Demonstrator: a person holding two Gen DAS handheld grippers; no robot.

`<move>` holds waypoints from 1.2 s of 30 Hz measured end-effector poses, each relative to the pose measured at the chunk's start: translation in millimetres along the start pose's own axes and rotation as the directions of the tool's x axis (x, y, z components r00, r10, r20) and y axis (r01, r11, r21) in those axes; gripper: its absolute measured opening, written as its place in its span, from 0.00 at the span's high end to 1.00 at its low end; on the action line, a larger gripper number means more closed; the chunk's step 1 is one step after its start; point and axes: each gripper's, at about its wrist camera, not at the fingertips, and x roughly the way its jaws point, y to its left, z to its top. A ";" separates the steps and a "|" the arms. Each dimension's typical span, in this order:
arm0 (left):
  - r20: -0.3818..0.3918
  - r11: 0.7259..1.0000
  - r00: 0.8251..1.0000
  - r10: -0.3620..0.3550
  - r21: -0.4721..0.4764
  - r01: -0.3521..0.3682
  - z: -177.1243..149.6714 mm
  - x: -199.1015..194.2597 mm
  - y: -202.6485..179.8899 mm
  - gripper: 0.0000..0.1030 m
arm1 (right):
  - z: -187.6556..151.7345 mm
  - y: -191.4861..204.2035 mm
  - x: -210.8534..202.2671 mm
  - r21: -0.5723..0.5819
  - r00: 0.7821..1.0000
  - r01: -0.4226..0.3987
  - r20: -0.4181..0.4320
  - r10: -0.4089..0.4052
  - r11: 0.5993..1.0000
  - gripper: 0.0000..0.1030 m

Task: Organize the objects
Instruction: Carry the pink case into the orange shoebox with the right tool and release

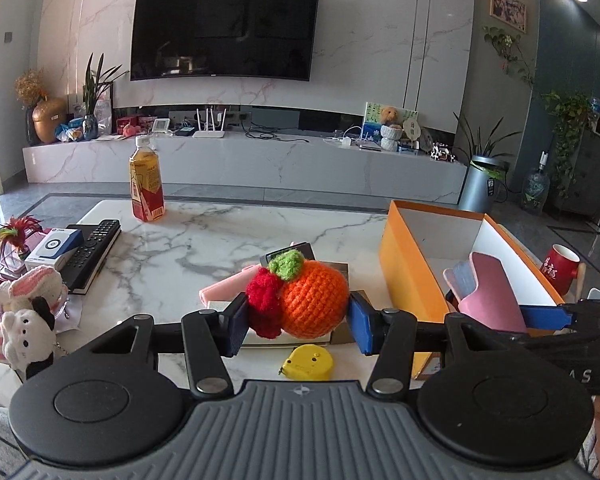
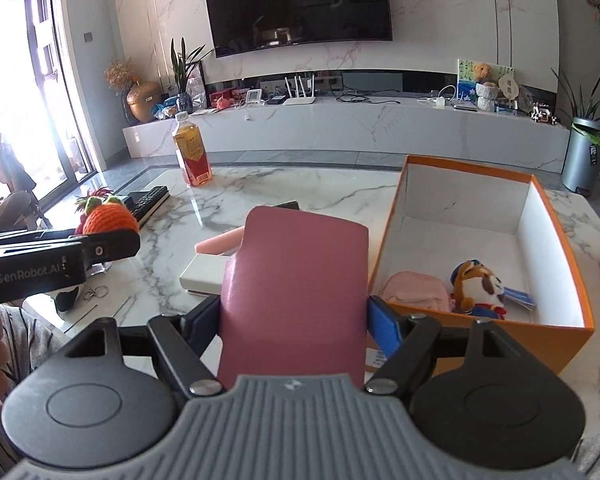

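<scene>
- The orange box (image 2: 480, 322) sits on the marble table (image 2: 300, 196), holding what looks like a plush dog (image 2: 478, 286).
- The right gripper (image 2: 294, 320) clamps a pink case (image 2: 296, 292) beside the box.
- The left gripper (image 1: 298, 318) squeezes a crocheted orange (image 1: 314, 300) above the table.
</scene>
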 end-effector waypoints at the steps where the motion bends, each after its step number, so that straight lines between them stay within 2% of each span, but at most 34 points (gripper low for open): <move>1: 0.007 1.000 1.000 0.000 0.010 0.000 -2.3 -0.8 -4.0 0.42 | -1.3 -3.7 -3.8 0.011 1.000 0.010 0.003 -0.010 1.000 0.24; 9: 0.043 0.996 0.995 -0.092 0.017 0.092 -16.1 0.3 -13.8 0.42 | -5.1 -42.2 -20.5 0.114 0.998 0.057 0.027 -0.061 0.992 0.24; 14: 0.043 0.995 0.994 -0.099 0.023 0.098 -15.8 2.4 -15.6 0.42 | 8.7 -72.3 -11.4 0.178 0.998 0.060 0.018 -0.065 0.982 0.24; 19: 0.048 0.994 0.993 -0.108 0.034 0.106 -18.3 0.1 -16.4 0.42 | 46.0 -105.1 20.7 0.221 0.999 0.048 -0.008 -0.048 0.974 0.24; 24: 0.062 0.994 0.992 -0.110 0.019 0.109 -17.8 -3.3 -14.2 0.42 | 84.6 -142.8 85.0 0.302 0.994 0.048 -0.113 -0.014 0.952 0.24; 27: 0.062 0.994 0.992 -0.110 0.009 0.109 -15.9 -3.0 -11.0 0.42 | 97.0 -156.5 127.3 0.326 0.979 0.099 -0.203 -0.032 0.940 0.24; 30: 0.059 0.995 0.993 -0.100 0.015 0.099 -15.7 -3.4 -9.5 0.42 | 104.6 -160.0 170.1 0.299 0.954 0.152 -0.293 -0.061 0.942 0.24; 31: 0.062 0.996 0.994 -0.092 0.016 0.091 -15.6 -3.8 -8.8 0.42 | 106.2 -159.0 182.7 0.272 0.945 0.178 -0.316 -0.087 0.946 0.24; 34: 0.053 0.997 0.995 -0.080 0.009 0.079 -15.2 -4.0 -4.4 0.42 | 107.5 -146.9 214.3 0.098 0.912 0.288 -0.331 -0.242 0.952 0.24; 36: 0.051 0.998 0.996 -0.068 0.008 0.067 -15.7 -4.0 -1.8 0.42 | 106.4 -144.9 230.8 0.064 0.901 0.291 -0.354 -0.251 0.955 0.24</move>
